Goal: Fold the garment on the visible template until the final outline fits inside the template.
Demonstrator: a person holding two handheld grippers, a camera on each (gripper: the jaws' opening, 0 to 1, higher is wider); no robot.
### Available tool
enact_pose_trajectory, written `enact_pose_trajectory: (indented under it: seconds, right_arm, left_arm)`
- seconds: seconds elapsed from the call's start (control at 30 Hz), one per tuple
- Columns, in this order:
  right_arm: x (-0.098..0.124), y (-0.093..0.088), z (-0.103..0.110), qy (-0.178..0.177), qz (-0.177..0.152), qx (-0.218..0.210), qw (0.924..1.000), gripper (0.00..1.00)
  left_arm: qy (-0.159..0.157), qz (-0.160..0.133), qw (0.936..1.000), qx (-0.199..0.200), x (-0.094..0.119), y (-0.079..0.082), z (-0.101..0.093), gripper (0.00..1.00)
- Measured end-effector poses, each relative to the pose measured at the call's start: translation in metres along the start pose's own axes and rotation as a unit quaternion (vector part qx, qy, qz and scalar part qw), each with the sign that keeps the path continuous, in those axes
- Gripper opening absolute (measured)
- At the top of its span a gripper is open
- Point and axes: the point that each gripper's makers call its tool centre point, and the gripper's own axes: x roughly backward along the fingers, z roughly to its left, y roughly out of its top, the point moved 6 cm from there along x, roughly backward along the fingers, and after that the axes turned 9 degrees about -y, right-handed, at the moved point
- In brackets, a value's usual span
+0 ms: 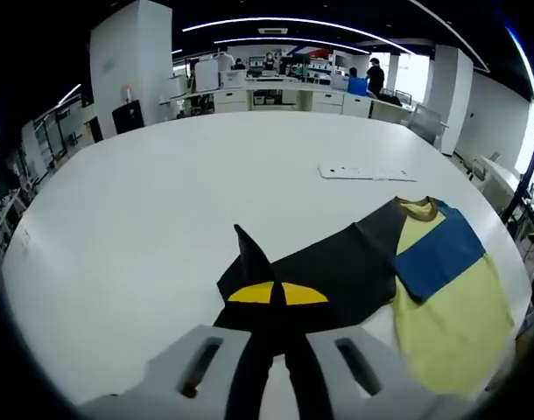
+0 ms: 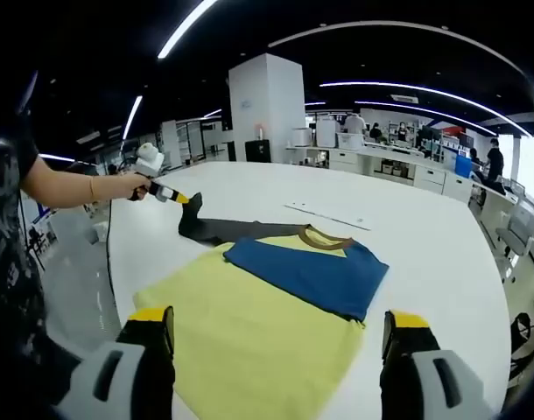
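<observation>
One yellow, blue and black garment (image 2: pixel 276 324); left gripper (image 1: pixel 279 328) pinches its black sleeve (image 1: pixel 337 262), right gripper (image 2: pixel 276 350) spread

The left gripper view looks low and close along the dark sleeve toward the yellow, blue-panelled cloth garment (image 1: pixel 442 289), while the right gripper view faces it (image 2: pixel 267 324) from the opposite side, both sharing the white round surface (image 1: pixel 162 201).
</observation>
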Motion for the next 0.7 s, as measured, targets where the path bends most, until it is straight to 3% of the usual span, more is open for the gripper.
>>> enact_pose_trajectory:
  seconds: [0.27,0.7]
  right_arm:
    - [0.002,0.000,0.000,-0.002,-0.003,-0.002,1.0000,1.00]
    - [0.001,-0.005,0.004,0.001,0.003,-0.008,1.0000,1.00]
  left_arm:
    - [-0.047,-0.014,0.9987,-0.013,-0.021,0.021,-0.040,0.00]
    - [-0.097,-0.029,0.9946,-0.024,-0.051,0.044,-0.096,0.00]
